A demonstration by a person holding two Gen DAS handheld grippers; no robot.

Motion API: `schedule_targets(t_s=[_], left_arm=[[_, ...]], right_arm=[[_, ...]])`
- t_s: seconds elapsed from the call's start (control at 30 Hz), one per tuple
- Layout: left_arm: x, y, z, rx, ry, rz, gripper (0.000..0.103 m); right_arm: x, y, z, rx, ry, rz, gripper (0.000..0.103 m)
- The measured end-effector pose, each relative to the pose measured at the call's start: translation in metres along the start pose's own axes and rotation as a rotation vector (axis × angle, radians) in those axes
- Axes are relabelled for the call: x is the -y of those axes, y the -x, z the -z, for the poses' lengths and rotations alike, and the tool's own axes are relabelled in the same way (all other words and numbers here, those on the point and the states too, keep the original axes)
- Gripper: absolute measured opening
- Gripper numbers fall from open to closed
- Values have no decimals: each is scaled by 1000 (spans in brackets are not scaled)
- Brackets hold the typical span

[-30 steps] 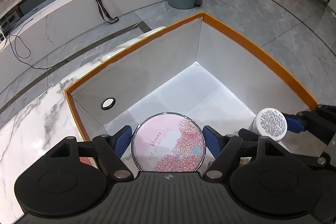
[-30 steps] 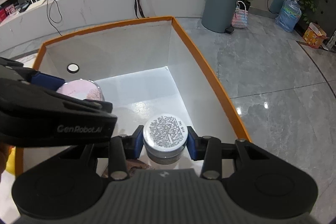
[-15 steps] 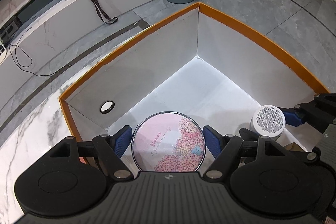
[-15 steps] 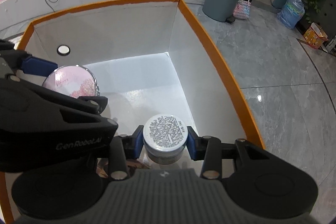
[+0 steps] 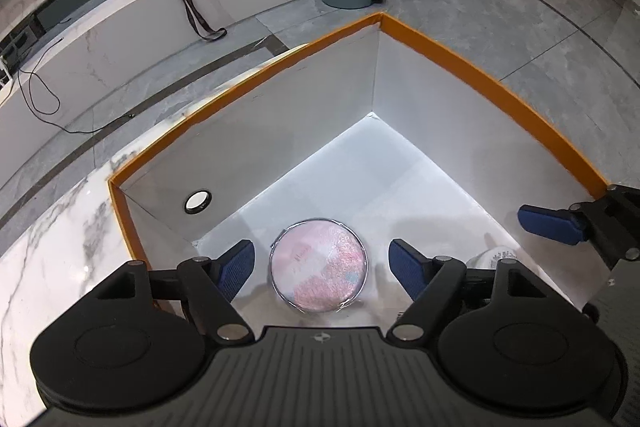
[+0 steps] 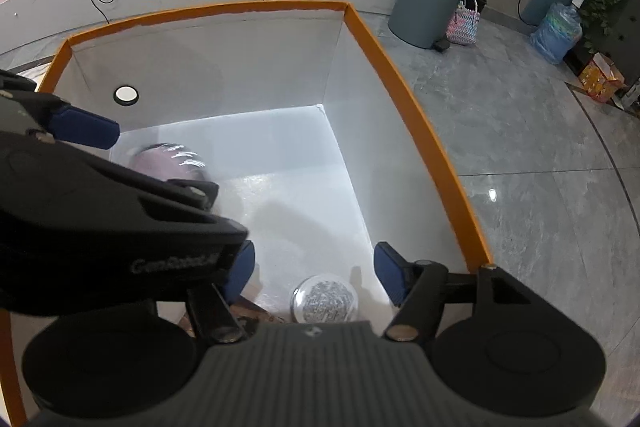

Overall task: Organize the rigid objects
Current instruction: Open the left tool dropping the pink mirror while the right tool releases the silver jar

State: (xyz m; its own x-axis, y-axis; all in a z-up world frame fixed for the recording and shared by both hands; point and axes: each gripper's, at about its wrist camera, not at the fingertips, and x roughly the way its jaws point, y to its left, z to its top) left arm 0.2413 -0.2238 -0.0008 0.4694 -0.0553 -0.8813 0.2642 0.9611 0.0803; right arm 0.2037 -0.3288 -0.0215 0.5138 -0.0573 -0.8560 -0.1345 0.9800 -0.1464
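Claws above the orange-rimmed box (image 5: 480, 71): my left claw (image 5: 320, 263) gapes wide over the pink round tin (image 5: 319, 265) lying between its fingers. My right claw (image 6: 312, 271), equally wide, straddles the small jar (image 6: 325, 299) on the floor.

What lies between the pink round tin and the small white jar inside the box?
Only bare white box floor separates the pink tin from the white jar, as the right wrist view shows.
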Motion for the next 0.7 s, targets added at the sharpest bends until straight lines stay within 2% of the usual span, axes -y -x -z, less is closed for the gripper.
schedule_targets(t_s=[0.3, 0.53, 0.7], left_arm=[[1, 11, -1, 40, 1, 10, 90], [-8, 39, 5, 128, 39, 1, 90], [-22, 57, 10, 155, 57, -11, 90]], right_arm=[[3, 7, -1, 15, -11, 1, 65], [4, 21, 0, 45, -26, 14, 65], [-3, 39, -2, 90, -39, 27, 65]])
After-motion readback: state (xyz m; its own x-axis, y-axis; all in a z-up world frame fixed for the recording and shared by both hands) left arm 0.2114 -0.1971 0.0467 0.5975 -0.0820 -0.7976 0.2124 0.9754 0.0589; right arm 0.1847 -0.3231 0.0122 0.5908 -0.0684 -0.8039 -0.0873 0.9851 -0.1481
